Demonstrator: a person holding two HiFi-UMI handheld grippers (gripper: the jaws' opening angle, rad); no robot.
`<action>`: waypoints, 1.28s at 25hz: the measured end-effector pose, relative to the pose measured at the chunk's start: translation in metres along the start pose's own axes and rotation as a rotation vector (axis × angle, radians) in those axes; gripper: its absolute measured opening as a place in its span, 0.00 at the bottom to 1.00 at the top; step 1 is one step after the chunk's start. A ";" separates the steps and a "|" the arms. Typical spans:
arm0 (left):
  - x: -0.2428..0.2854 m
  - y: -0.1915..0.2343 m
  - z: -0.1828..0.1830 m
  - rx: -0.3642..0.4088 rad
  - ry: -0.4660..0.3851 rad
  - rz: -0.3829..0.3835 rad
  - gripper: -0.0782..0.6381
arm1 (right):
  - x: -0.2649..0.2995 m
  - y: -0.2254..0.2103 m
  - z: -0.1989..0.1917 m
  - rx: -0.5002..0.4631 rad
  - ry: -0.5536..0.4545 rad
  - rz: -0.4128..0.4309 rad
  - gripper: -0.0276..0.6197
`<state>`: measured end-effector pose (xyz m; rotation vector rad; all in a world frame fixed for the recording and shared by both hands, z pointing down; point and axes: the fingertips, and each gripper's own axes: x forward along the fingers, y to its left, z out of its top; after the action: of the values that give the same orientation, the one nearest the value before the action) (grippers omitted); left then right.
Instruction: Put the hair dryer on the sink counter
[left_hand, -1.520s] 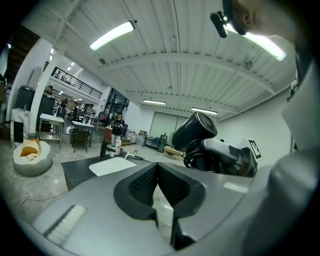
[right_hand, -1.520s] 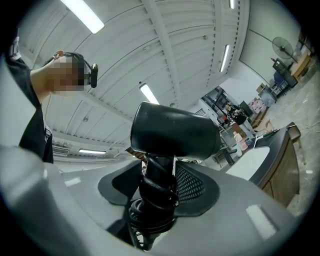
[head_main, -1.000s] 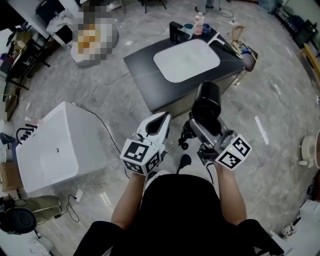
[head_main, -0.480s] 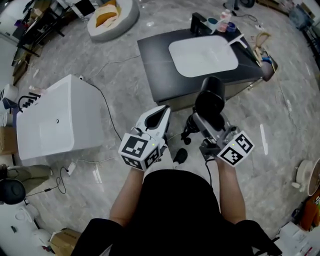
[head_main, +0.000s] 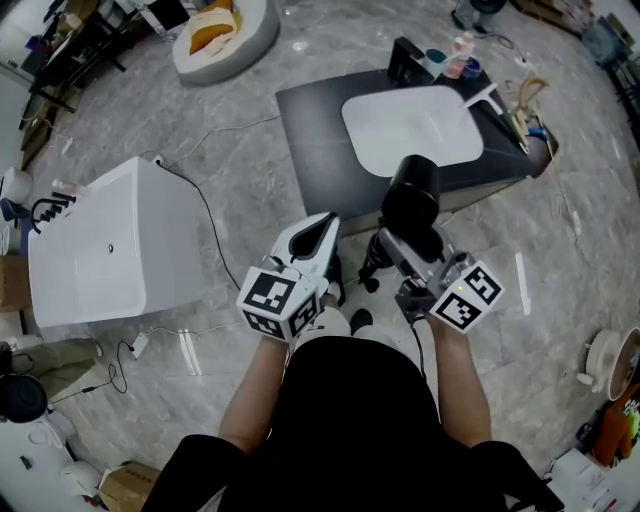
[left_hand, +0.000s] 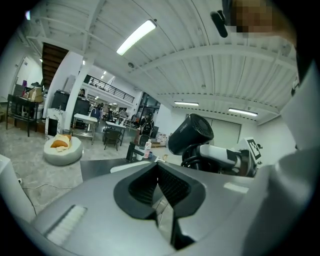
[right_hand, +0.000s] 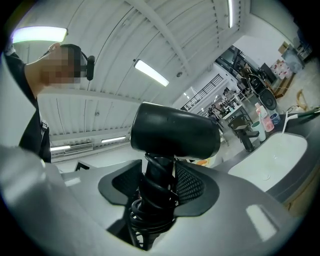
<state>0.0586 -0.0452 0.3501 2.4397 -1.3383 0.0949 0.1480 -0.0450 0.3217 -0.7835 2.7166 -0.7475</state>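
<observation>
A black hair dryer (head_main: 411, 198) points up and away, its handle wrapped in its coiled cord (right_hand: 156, 197). My right gripper (head_main: 388, 252) is shut on that handle, and the dryer's barrel (right_hand: 175, 132) fills the middle of the right gripper view. The dryer's head hangs over the near edge of the black sink counter (head_main: 318, 140), in front of the white basin (head_main: 412, 128). To its left, my left gripper (head_main: 320, 236) is shut with nothing in it, its jaws pressed together (left_hand: 160, 187). From the left gripper view the dryer (left_hand: 190, 134) shows at the right.
Cups and bottles (head_main: 442, 56) stand at the counter's far edge by a black box (head_main: 408, 58), with a white faucet (head_main: 481, 96) at the right. A white tub (head_main: 105, 255) stands on the floor at the left, and a cable (head_main: 213, 226) runs from it. A round cushion (head_main: 222, 30) lies beyond.
I have come closer to the counter. Both grippers moved forward together, and the dryer's head now overlaps the counter's near edge. The grip on the handle is unchanged.
</observation>
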 end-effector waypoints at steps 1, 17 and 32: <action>0.006 0.008 0.004 0.001 -0.003 -0.002 0.11 | 0.008 -0.005 0.002 -0.003 0.005 -0.001 0.38; 0.063 0.126 0.047 -0.019 -0.014 -0.039 0.11 | 0.133 -0.072 0.013 0.013 0.062 -0.055 0.38; 0.093 0.178 0.029 -0.065 0.054 -0.053 0.11 | 0.189 -0.118 -0.014 0.049 0.156 -0.111 0.38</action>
<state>-0.0407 -0.2170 0.3933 2.3991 -1.2338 0.1016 0.0370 -0.2292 0.3834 -0.9065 2.7974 -0.9331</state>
